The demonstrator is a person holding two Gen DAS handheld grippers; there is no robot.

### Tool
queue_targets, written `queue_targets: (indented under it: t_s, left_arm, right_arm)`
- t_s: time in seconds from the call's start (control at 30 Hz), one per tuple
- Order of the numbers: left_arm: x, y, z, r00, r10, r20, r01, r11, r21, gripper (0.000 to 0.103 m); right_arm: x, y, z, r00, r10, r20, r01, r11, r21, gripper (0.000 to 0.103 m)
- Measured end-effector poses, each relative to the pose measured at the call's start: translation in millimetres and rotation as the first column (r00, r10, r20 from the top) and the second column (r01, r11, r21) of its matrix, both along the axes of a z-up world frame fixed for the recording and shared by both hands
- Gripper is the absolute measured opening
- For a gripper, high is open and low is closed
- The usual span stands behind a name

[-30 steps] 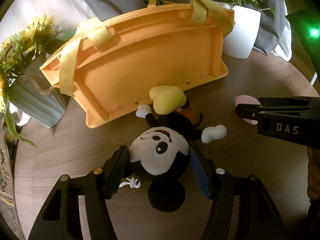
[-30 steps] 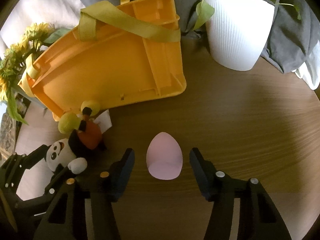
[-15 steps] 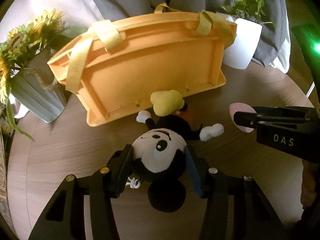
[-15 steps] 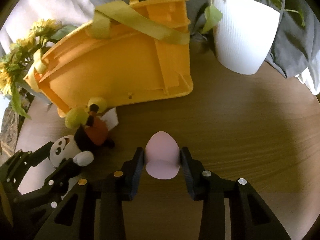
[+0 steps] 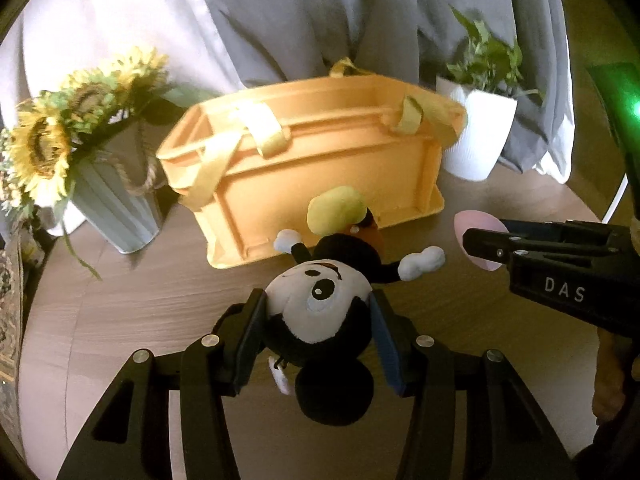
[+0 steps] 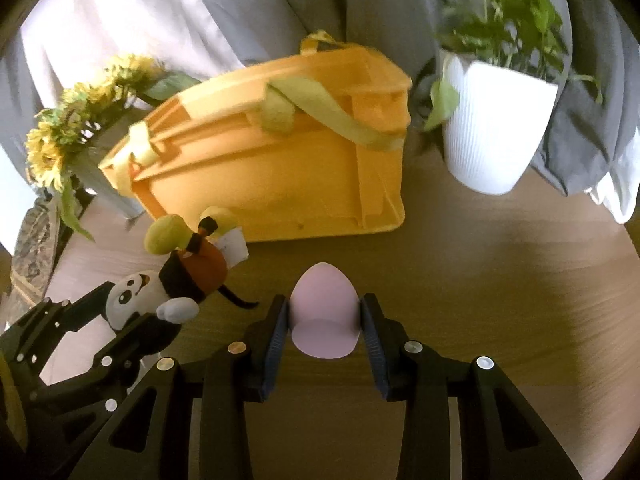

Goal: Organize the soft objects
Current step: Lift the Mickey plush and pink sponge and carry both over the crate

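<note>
My left gripper [image 5: 316, 320] is shut on the head of a black-and-white mouse plush [image 5: 320, 304] with yellow shoes, held above the round wooden table [image 5: 120, 300]. The plush also shows in the right wrist view [image 6: 176, 276]. My right gripper [image 6: 324, 320] is shut on a pink egg-shaped sponge [image 6: 323, 320], lifted off the table; it also shows in the left wrist view [image 5: 476, 228]. An orange basket [image 5: 312, 172] with yellow straps stands behind both; it also shows in the right wrist view [image 6: 280, 172].
A grey vase of sunflowers [image 5: 116, 208] stands left of the basket. A white ribbed pot with a green plant [image 6: 492, 136] stands at its right. Grey and white fabric [image 5: 280, 20] lies behind the table.
Both grippers closed on their objects, the left on the plush, the right on the pink sponge, and lifted them. The view tilted up, so the basket's side shows more.
</note>
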State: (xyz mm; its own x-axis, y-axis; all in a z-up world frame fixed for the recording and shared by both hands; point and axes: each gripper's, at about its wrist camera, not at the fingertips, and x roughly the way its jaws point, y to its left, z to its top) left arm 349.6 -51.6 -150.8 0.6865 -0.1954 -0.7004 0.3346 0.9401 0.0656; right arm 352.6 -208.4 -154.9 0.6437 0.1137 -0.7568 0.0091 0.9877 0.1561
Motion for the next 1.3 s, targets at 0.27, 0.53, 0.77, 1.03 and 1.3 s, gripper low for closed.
queue_targets:
  t_s: [0.27,0.53,0.77,1.03,1.3]
  left_arm:
    - [-16,11,27,0.996,0.035,0.080,-0.032,0.999,-0.043,0.051]
    - [-24,16,55,0.985,0.066,0.159,-0.053,0.995,-0.083,0.051]
    - [-27,19,80,0.970,0.080,0.228,-0.055,0.992,-0.112,0.051]
    - [-27,23,107,0.946,0.099,0.309,-0.060,0.989,-0.135,0.051]
    - [-20,28,125,0.923,0.117,0.368,-0.069,0.988,-0.141,0.051]
  right_arm:
    - [-16,11,31,0.995,0.028,0.098,-0.026,0.999,-0.029,0.038]
    - [-29,16,61,0.982,0.038,0.184,-0.033,0.999,-0.030,0.038]
    - [-36,15,88,0.965,0.029,0.261,-0.027,1.000,-0.012,0.038]
    - [-38,18,117,0.936,0.027,0.352,-0.032,0.999,0.008,0.038]
    - [-35,24,140,0.899,0.034,0.436,-0.039,0.999,0.003,0.038]
